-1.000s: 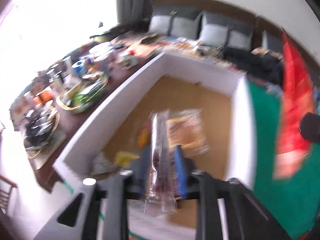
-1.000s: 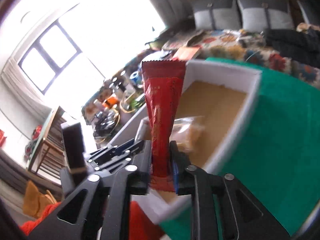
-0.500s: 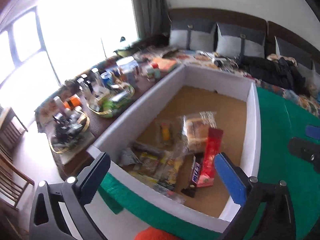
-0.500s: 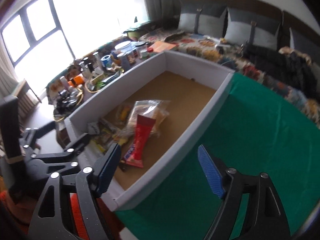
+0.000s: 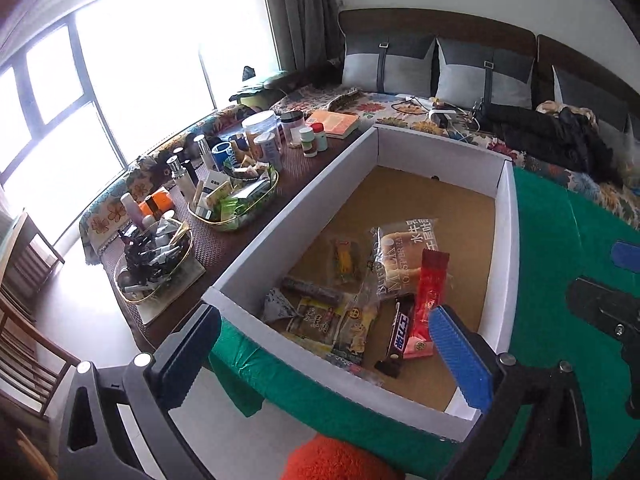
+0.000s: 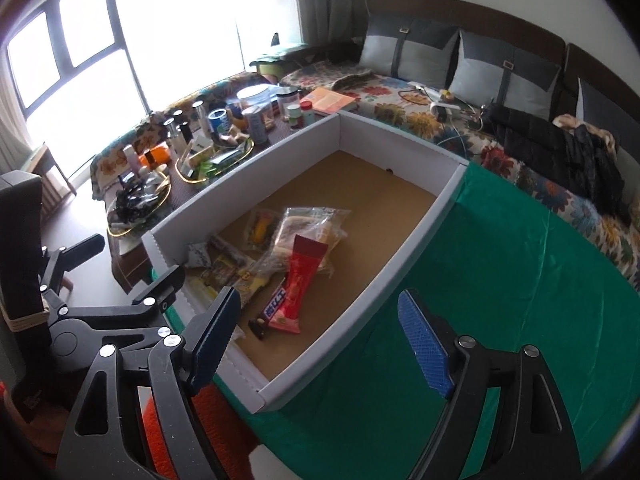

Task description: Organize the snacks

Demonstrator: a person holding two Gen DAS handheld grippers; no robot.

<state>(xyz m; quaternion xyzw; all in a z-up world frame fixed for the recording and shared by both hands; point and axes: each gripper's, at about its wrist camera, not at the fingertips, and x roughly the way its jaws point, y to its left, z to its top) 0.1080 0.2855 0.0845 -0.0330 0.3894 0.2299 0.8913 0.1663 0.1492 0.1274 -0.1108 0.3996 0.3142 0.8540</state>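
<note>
Both the left gripper (image 5: 326, 354) and right gripper (image 6: 320, 344) hang empty with fingers apart over a green cloth (image 6: 500, 280), where the white box (image 5: 288, 236) holds the snacks (image 5: 384, 284), a cluttered side table (image 5: 240, 236) and a sofa (image 5: 440, 76) beyond.

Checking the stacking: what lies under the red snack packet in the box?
The red snack packet lies across the bread bag and beside a dark chocolate bar. Anything beneath its lower end is hidden.
</note>
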